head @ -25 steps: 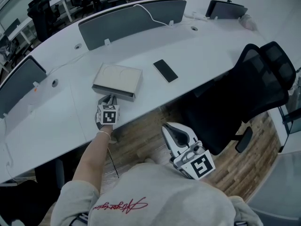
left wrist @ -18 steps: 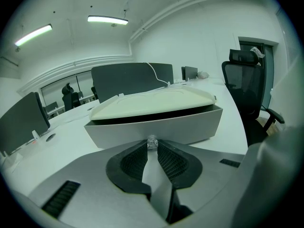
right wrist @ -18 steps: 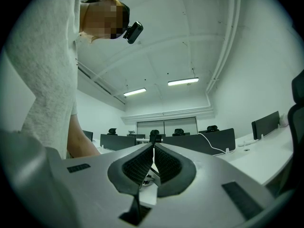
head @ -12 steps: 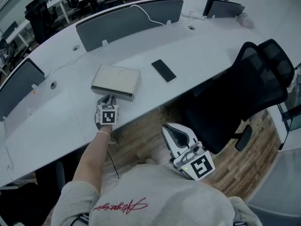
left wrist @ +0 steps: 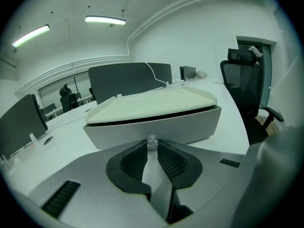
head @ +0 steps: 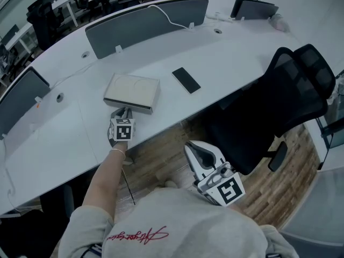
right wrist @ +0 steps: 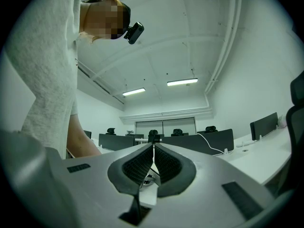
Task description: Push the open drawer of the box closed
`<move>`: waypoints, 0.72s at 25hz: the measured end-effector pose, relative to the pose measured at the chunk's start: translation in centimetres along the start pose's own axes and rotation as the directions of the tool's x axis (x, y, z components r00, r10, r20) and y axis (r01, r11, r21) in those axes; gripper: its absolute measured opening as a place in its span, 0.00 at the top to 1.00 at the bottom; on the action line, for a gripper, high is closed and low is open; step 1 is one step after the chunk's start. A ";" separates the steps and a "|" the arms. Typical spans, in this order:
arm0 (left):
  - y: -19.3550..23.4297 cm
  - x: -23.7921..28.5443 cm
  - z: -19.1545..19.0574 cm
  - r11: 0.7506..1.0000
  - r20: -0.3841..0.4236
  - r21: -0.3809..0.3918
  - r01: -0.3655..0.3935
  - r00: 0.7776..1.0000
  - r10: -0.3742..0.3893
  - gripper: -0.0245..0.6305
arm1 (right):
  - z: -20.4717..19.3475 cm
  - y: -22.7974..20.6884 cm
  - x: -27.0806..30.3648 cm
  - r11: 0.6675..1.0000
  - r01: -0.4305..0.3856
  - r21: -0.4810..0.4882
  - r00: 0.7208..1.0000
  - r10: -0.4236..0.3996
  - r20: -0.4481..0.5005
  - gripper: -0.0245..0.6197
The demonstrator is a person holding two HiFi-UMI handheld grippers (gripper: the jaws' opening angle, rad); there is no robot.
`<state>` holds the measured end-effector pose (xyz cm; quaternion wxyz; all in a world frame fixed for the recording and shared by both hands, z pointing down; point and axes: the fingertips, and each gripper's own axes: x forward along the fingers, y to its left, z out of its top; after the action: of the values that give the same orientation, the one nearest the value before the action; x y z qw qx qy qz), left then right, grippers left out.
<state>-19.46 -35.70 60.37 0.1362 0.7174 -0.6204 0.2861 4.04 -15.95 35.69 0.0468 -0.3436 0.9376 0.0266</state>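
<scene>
Closest to you, your right gripper hangs by your torso over the wooden floor, off the desk edge, and its 2 jaws are pressed together with nothing between them. Your left arm reaches forward, and your left gripper sits on the white desk, right against the near face of the box. In the left gripper view its 2 jaws are pinched onto the small clear knob at the middle of the drawer front. That front panel runs the width of the box under the cream lid, with a dark slit between them; whether the drawer is fully home, you cannot tell from here. The box lies flat near the desk's front edge. Just beyond it to the right, a black phone lies flat, apart from the box. Farther back, a grey partition screen stands with a white cable draped over it. A black office chair stands on your right.
</scene>
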 end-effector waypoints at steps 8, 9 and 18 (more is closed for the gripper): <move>0.1 0.4 0.3 1.000 0.000 -0.003 0.005 1.000 -0.005 0.84 | 0.0 0.0 0.1 1.000 0.007 -0.001 1.000 -0.007 -0.003 0.93; 0.1 0.4 0.4 1.000 -0.001 -0.004 0.005 1.000 -0.005 0.84 | 0.0 0.0 0.1 1.000 0.007 -0.001 1.000 -0.007 -0.004 0.93; 0.0 0.8 0.7 1.000 0.001 -0.015 0.013 1.000 -0.013 0.84 | 0.0 -0.1 0.2 1.000 0.012 -0.004 1.000 -0.012 -0.008 0.93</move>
<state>-19.29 -36.73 60.29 0.1431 0.7205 -0.6179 0.2804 3.94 -16.13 35.62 0.0426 -0.3492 0.9357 0.0268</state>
